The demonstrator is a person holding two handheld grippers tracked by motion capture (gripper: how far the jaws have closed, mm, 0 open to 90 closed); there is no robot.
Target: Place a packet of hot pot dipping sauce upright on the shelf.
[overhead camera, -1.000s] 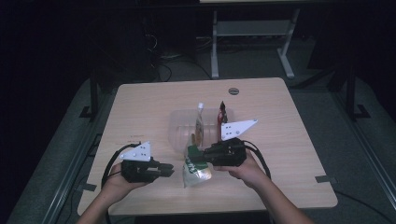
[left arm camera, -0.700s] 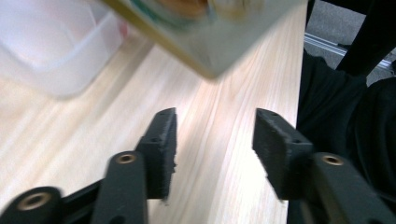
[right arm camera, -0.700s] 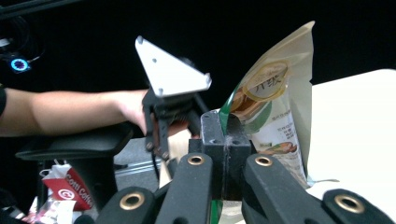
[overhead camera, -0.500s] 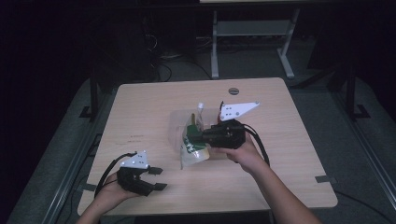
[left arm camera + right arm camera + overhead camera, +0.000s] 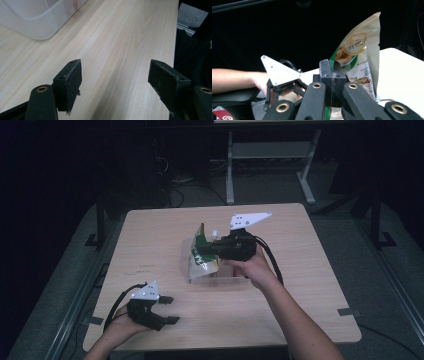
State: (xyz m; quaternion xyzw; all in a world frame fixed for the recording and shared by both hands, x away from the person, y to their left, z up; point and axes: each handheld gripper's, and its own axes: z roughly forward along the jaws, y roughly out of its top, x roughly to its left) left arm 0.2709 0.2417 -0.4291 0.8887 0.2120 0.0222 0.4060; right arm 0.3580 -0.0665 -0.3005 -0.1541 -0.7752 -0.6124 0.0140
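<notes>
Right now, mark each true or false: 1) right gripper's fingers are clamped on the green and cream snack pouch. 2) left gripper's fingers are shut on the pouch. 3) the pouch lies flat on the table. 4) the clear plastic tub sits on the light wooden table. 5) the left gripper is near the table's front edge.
1) True: the right gripper is shut on the green and cream snack pouch.
2) False: the left gripper has just been opening; its fingers stand apart with nothing between them.
3) False: it is held up above the clear plastic tub.
4) True: it rests on the light wooden table.
5) True.
</notes>
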